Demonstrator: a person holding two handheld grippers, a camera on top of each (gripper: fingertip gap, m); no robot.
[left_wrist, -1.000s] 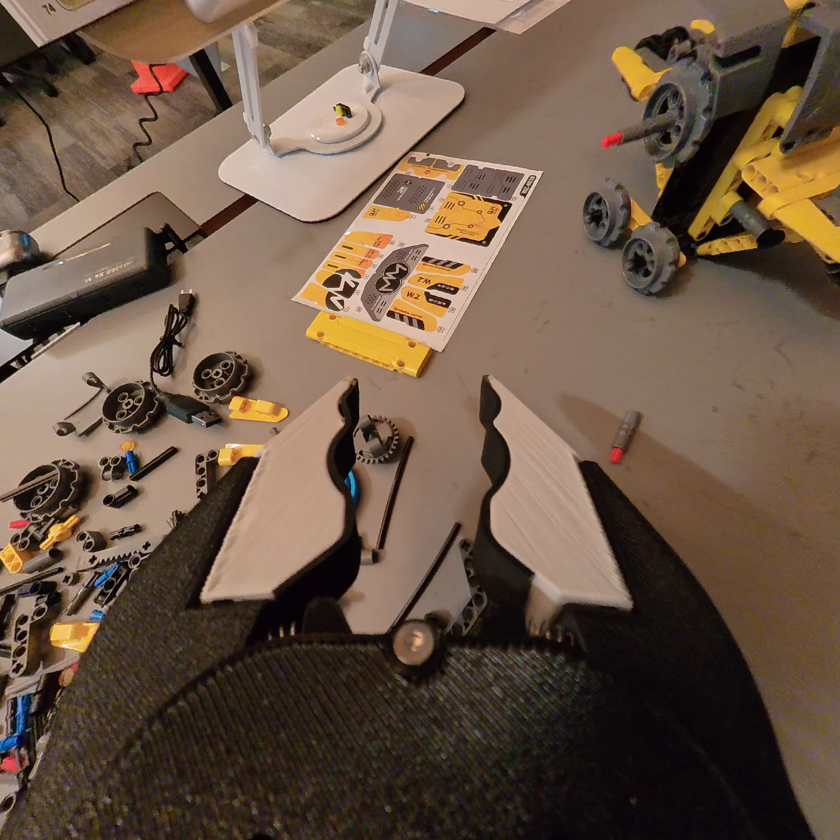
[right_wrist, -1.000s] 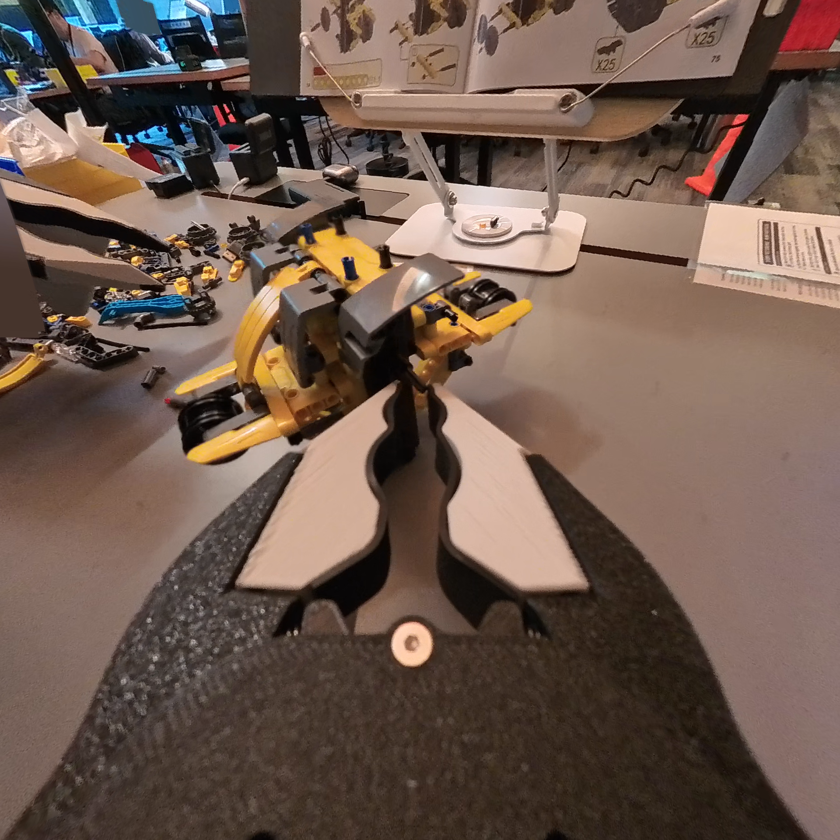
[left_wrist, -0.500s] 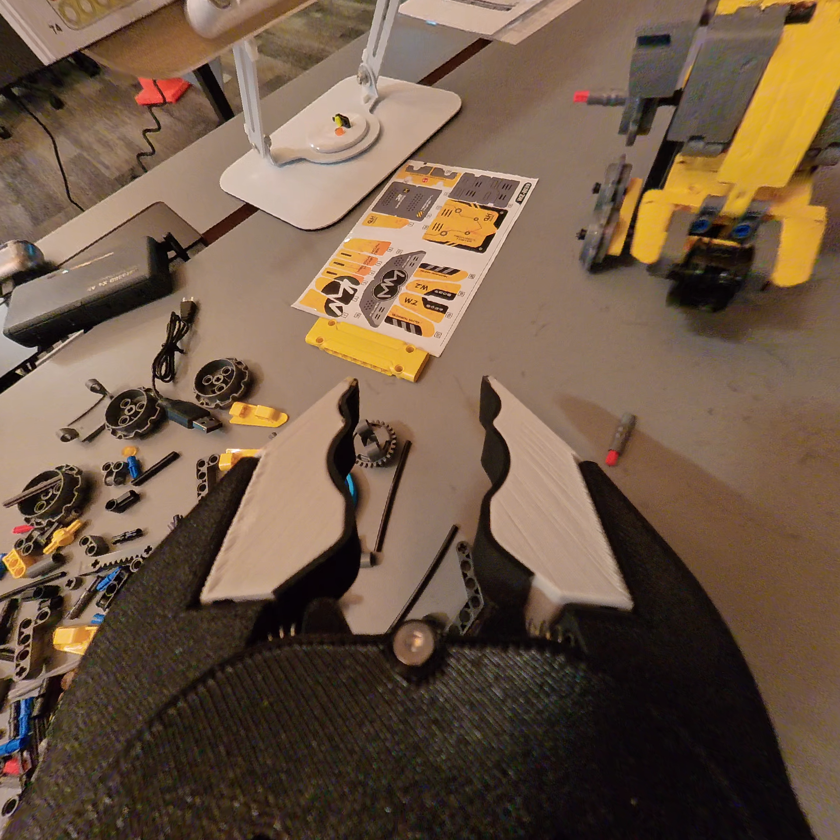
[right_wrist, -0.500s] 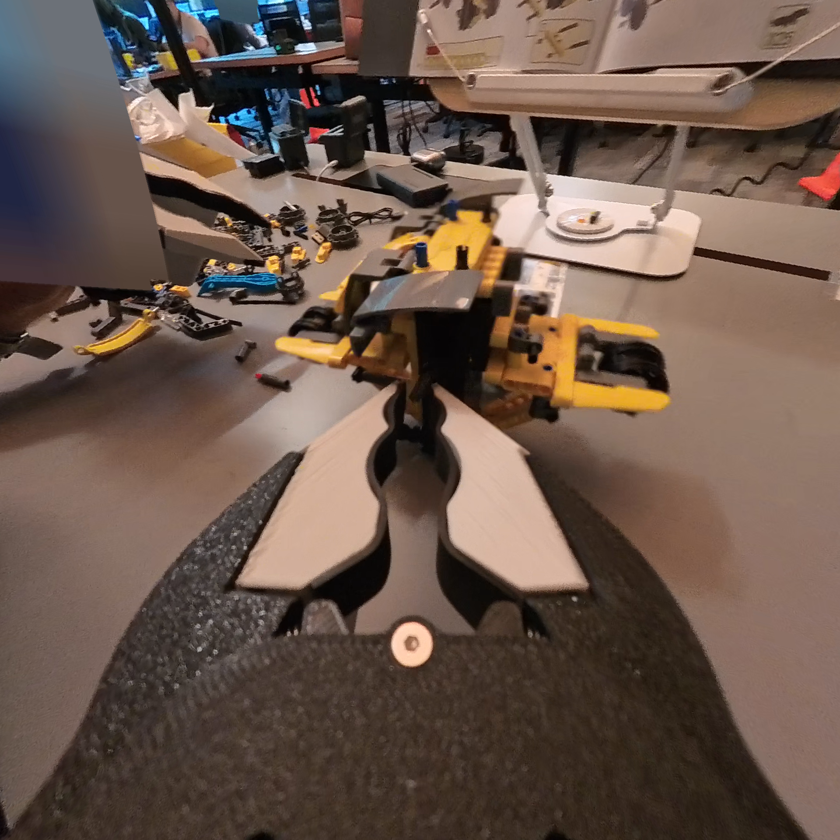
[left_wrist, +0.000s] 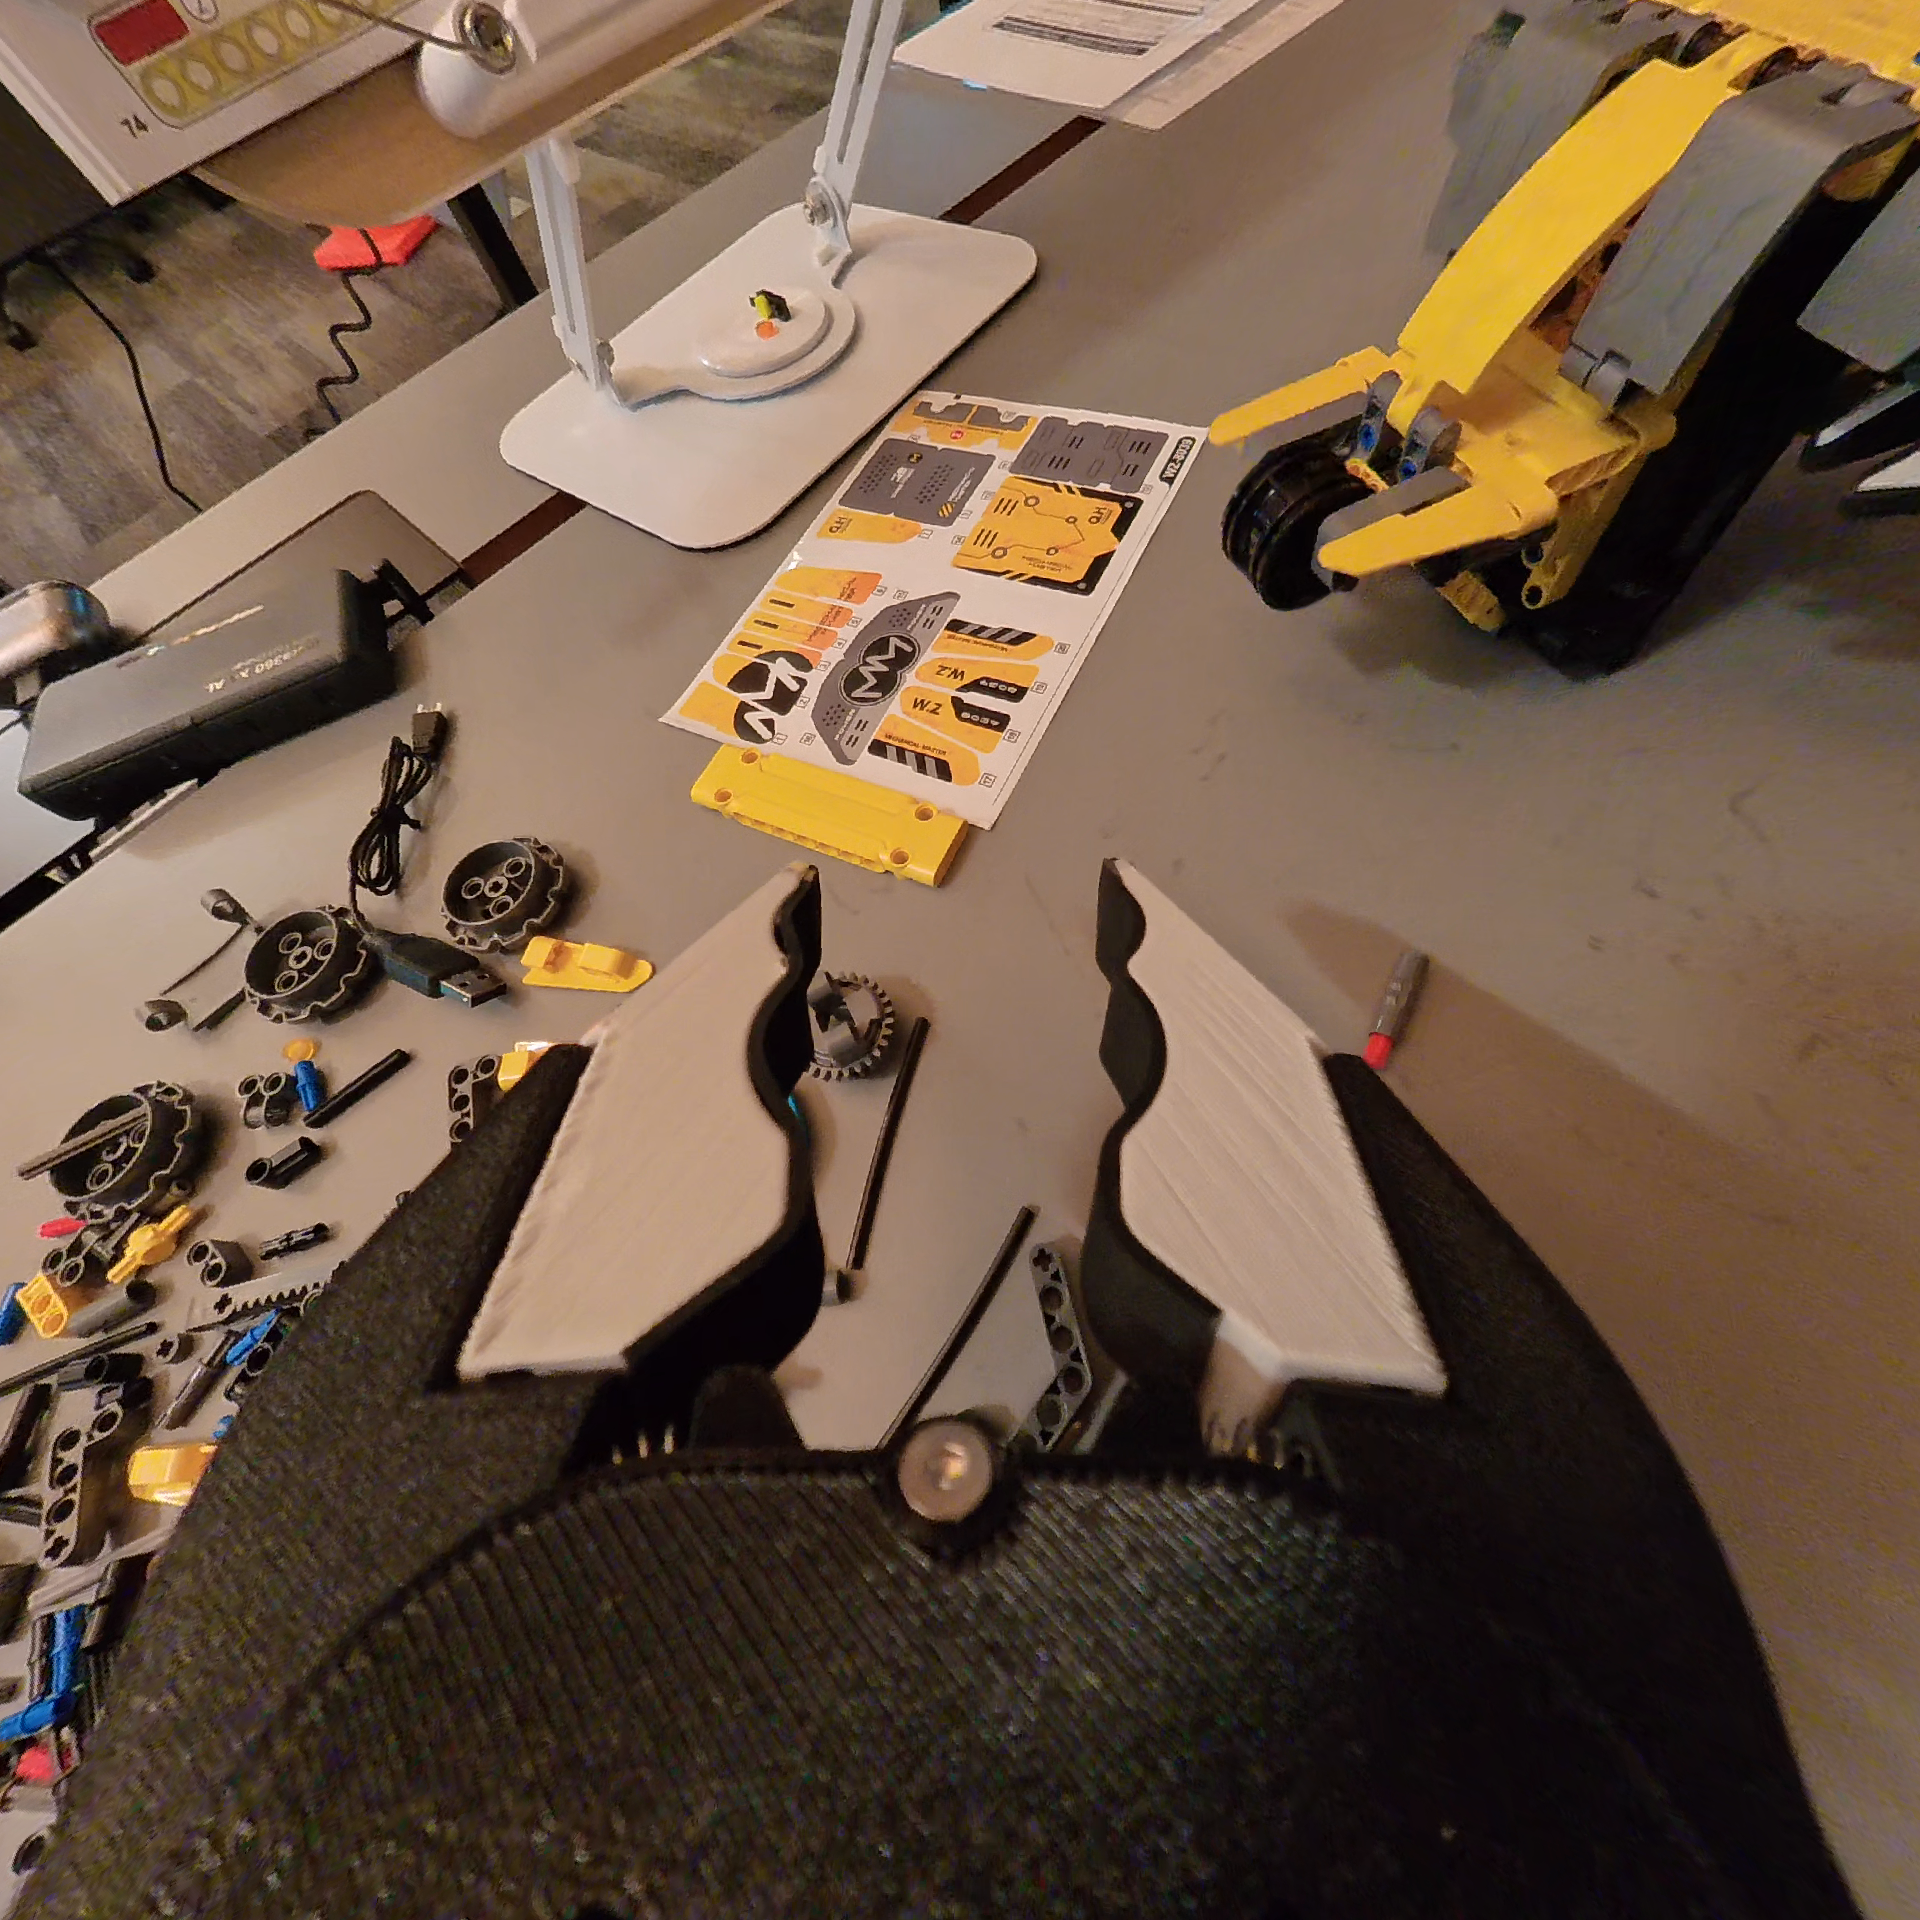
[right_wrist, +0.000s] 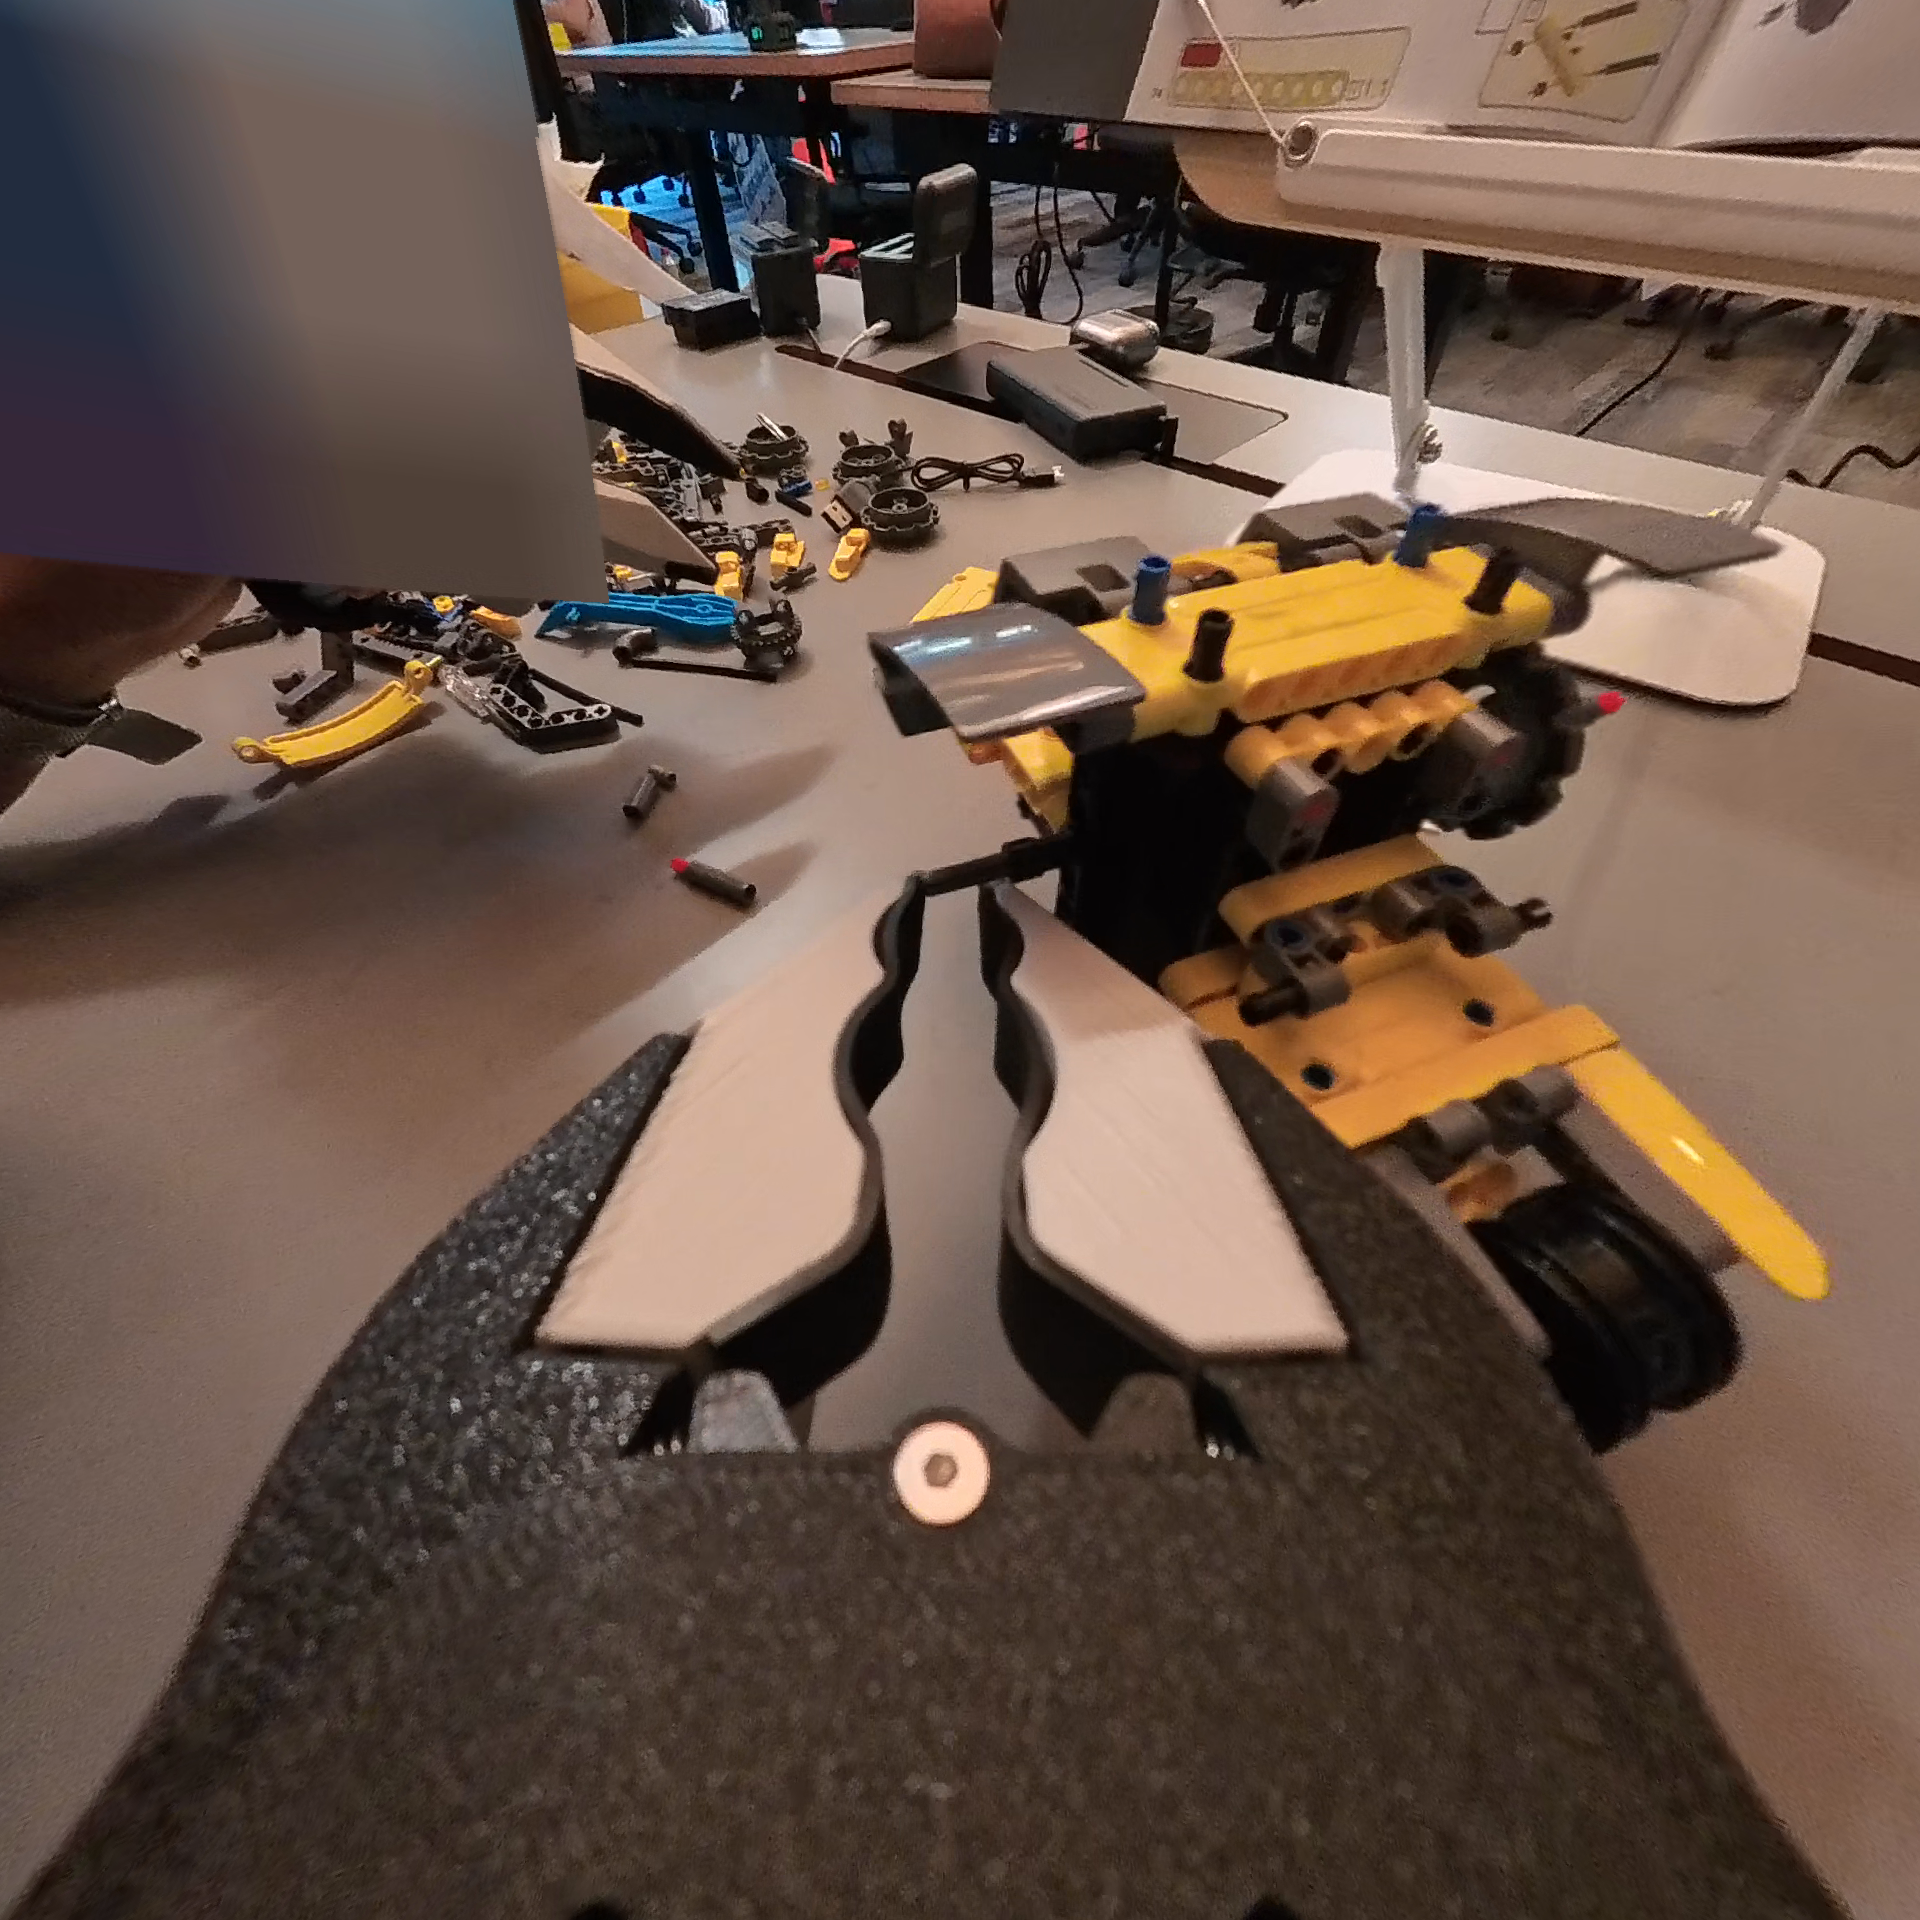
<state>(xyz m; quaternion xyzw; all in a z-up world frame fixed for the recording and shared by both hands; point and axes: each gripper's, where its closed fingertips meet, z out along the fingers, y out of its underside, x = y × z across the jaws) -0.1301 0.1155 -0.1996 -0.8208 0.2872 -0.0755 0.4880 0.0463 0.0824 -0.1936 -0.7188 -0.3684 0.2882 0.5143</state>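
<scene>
We see the right claw (right_wrist: 948, 899), clamped on the yellow model (right_wrist: 1330, 644), has turned it. The left claw (left_wrist: 956, 873) stays apart, at 6 o'clock of the sticker sheet (left_wrist: 935, 603).

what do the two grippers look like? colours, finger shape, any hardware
Both match. The left gripper and right gripper each have two light grey ribbed fingers, tapering forward, with wavy black inner edges. Each body is a rough black printed shell with one silver screw at the centre. No cables or markings show.
</scene>
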